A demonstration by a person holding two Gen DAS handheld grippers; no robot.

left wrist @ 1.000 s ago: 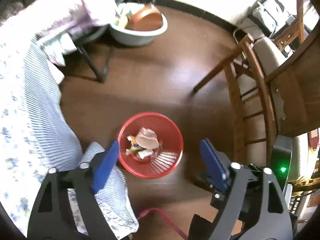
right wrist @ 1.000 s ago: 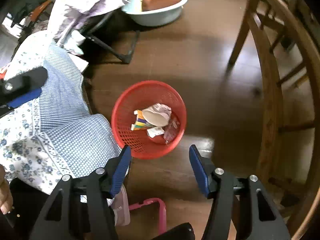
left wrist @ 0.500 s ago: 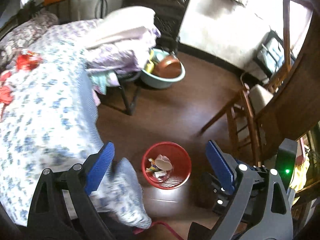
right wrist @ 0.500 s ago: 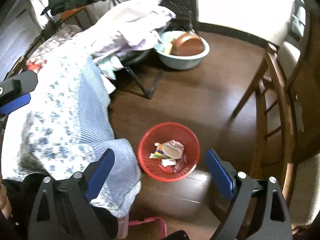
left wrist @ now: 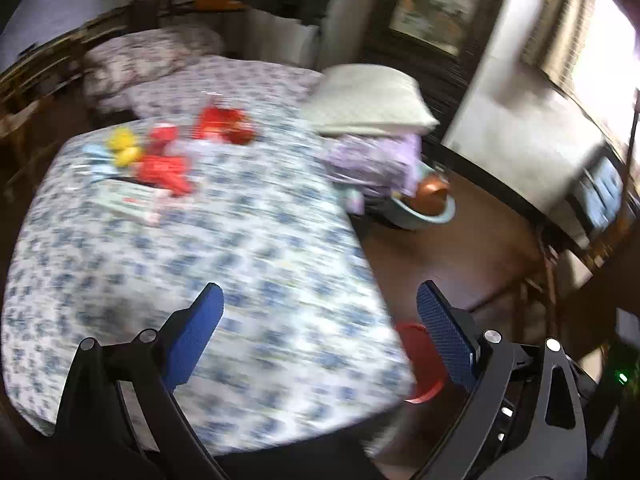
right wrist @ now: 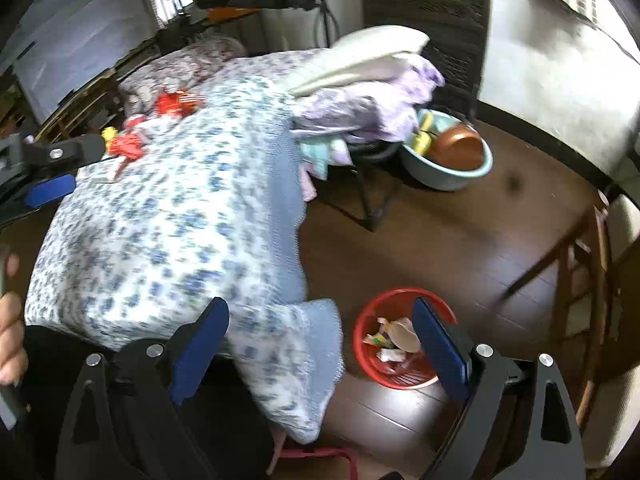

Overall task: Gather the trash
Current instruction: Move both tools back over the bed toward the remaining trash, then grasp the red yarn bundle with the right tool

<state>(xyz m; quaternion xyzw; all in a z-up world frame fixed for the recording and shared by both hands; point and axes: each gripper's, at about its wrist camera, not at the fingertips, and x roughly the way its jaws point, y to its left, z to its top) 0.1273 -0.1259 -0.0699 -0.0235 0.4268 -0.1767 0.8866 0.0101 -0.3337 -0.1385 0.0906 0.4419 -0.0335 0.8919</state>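
Red and yellow wrappers point(left wrist: 164, 168) lie scattered on the far part of the blue-flowered bed point(left wrist: 200, 240); in the right wrist view the red wrappers point(right wrist: 176, 102) show far left. My left gripper point(left wrist: 319, 294) hovers above the bed's near end, jaws opening, nothing between them. A red basket point(right wrist: 364, 320) with crumpled trash point(right wrist: 394, 338) stands on the floor by the bed corner, below my right gripper point(right wrist: 320, 306), which is open and holds nothing. The left view shows only an edge of the basket point(left wrist: 420, 360).
A teal basin point(right wrist: 448, 176) with a brown bowl sits on the dark wood floor behind a folding stand point(right wrist: 368, 200) piled with a pillow and lilac cloth point(right wrist: 360, 92). A wooden chair point(right wrist: 580, 272) stands right. A hand point(right wrist: 8, 320) shows at the left edge.
Both grippers have risen from just over the red basket and swung left toward the bed. The right jaws have spread wider. The wrappers on the bed have come into view.
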